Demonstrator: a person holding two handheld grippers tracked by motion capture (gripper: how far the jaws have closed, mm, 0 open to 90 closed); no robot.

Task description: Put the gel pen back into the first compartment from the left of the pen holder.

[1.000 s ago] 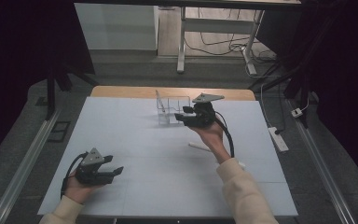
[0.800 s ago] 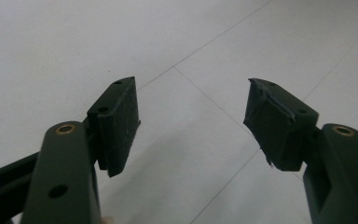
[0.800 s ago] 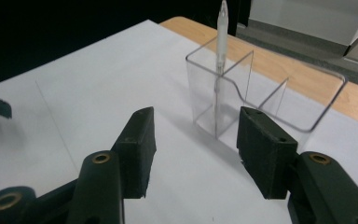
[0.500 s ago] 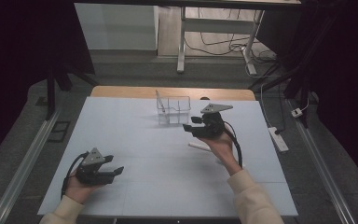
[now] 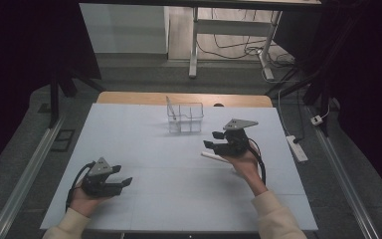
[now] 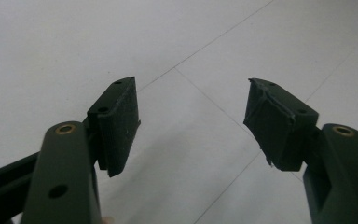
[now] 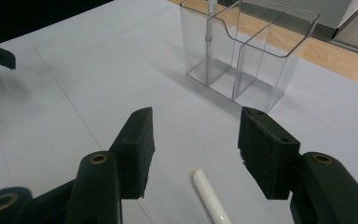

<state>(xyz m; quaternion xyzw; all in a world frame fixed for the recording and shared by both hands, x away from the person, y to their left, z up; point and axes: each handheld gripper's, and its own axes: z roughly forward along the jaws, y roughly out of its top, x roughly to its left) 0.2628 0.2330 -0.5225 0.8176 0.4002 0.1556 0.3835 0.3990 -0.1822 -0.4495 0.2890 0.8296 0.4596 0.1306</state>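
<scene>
In the lower left of the high view our left tool (image 5: 123, 182) sits low over the desk (image 5: 144, 149), its jaws standing wide with nothing between them; in the left gripper view we see bare white surface past both pads, so this hand has no part in the coming move; it lies well apart from everything that matters.

Right of centre in the high view our right tool (image 5: 210, 143) hangs above the white stick (image 5: 216, 157), which lies flat on the desk just beside and under the hand; the jaws stand at a middling gape and have just been opening a little, holding nothing. In the right gripper view the stick (image 7: 209, 195) shows at the bottom centre of the frame, its rounded end pointing up and slightly left, its body running down toward the lower edge; so its long axis runs nearly along the line of the jaws, not across them, and the end sits low in the gap between the two pads without touching either. We judge that the grasp turns on this: the tool must come down and back over the stick, and probably turn, so that the pads close across its thin side.

Farther off, toward the upper middle of the high view, stands the clear divided box (image 5: 185, 118), upright, with a thin rod (image 7: 209, 28) leaning in its left compartment; it lies ahead of the right tool, well apart from the stick.
</scene>
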